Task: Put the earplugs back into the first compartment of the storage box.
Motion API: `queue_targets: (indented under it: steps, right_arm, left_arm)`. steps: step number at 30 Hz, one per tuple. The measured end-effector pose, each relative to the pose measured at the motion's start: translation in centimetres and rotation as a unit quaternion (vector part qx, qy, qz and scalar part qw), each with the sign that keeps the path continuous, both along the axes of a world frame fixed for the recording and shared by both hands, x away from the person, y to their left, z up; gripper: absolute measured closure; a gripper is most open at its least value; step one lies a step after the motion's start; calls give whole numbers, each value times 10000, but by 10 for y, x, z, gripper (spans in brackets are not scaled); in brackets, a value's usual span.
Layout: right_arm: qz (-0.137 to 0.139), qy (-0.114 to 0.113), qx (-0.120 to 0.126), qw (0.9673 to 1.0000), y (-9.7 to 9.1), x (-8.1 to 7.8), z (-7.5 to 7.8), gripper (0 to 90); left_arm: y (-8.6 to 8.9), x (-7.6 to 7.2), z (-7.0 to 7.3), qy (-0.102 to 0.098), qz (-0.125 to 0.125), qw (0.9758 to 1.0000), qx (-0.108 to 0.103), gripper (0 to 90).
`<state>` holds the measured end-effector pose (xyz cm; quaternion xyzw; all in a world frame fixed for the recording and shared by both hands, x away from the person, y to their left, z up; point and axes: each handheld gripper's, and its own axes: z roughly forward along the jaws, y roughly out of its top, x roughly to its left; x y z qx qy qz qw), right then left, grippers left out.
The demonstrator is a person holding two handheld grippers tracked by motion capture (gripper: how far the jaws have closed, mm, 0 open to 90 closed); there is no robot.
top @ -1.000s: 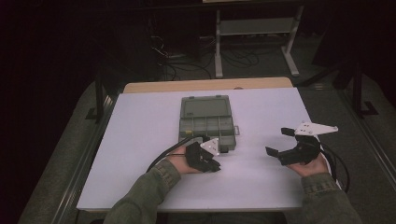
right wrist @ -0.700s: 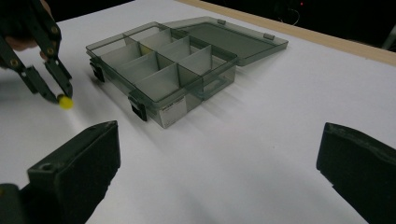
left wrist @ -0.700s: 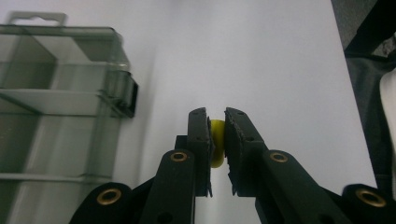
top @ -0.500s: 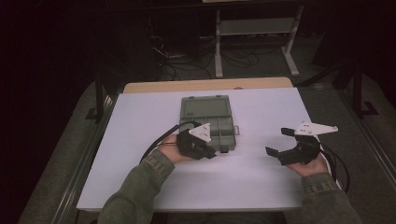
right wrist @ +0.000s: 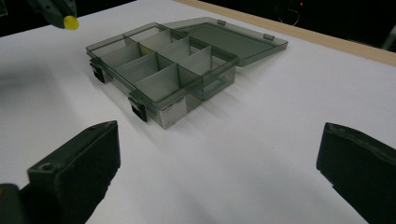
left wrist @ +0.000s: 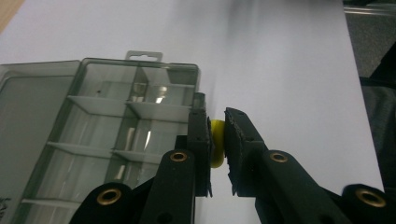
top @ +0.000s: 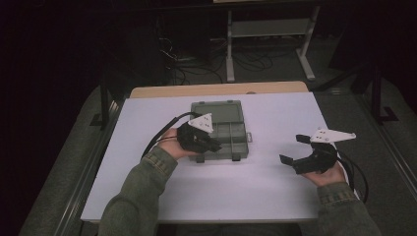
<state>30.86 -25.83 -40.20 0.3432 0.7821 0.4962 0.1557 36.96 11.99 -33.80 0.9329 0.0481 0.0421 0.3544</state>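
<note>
Though labelled, the organiser box [right wrist: 173, 70] reads illegibly.

Organizer box [right wrist: 187, 70] — translucent glossy plastic

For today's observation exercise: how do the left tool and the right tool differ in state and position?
The left tool is shut on a small yellow piece, while the right tool stands wide open with nothing between its jaws. The left tool is above the open compartment box; the right tool is off to the side over bare white table. Both are black and hand-held.
</note>
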Motion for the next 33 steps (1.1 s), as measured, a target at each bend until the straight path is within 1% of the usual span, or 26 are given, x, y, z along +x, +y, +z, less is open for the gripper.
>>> queue_targets:
  steps: [3, 6, 9, 13, 15, 20, 24, 25, 27, 28, 29, 30, 31, 33]
  right_arm:
    - [0, 2, 5, 10000, 0, 0, 0, 0]
    - [-4, 1, 8, 10000, 0, 0, 0, 0]
    - [-3, -1, 1, 10000, 0, 0, 0, 0]
    - [5, -12, 3, 10000, 0, 0, 0, 0]
    - [7, -7, 2, 10000, 0, 0, 0, 0]
    - [5, 3, 8, 10000, 0, 0, 0, 0]
    - [5, 4, 12, 10000, 0, 0, 0, 0]
    - [5, 4, 12, 10000, 0, 0, 0, 0]
    - [8, 9, 7, 10000, 0, 0, 0, 0]
    - [10, 9, 9, 10000, 0, 0, 0, 0]
    - [10, 9, 9, 10000, 0, 0, 0, 0]
    - [9, -2, 21, 10000, 0, 0, 0, 0]
    - [8, -4, 26, 10000, 0, 0, 0, 0]
    - [13, -4, 29, 10000, -1, 0, 0, 0]
  left_arm:
    - [5, 6, 4, 5, 111, 9999, -27, 804]
    - [9, 10, 9, 0, 169, 9998, -117, 804]
    - [12, 15, 14, -49, 259, 9996, -104, 804]
    - [19, 23, 16, -45, 426, 9990, -124, 803]
    - [22, 28, 16, -31, 543, 9984, -175, 803]
    - [29, 37, 12, -2, 769, 9969, -153, 804]
    - [31, 45, 7, 8, 895, 9959, -150, 804]
    - [31, 45, 7, 8, 895, 9959, -150, 805]
    - [33, 51, 3, 14, 1013, 9948, -117, 806]
    - [34, 53, 1, -28, 1070, 9942, -100, 806]
    - [34, 53, 1, -28, 1070, 9942, -100, 806]
    - [36, 58, -3, -42, 1176, 9930, -99, 806]
    - [37, 60, -6, -15, 1217, 9925, -103, 806]
    - [39, 65, -12, 23, 1302, 9915, -37, 806]
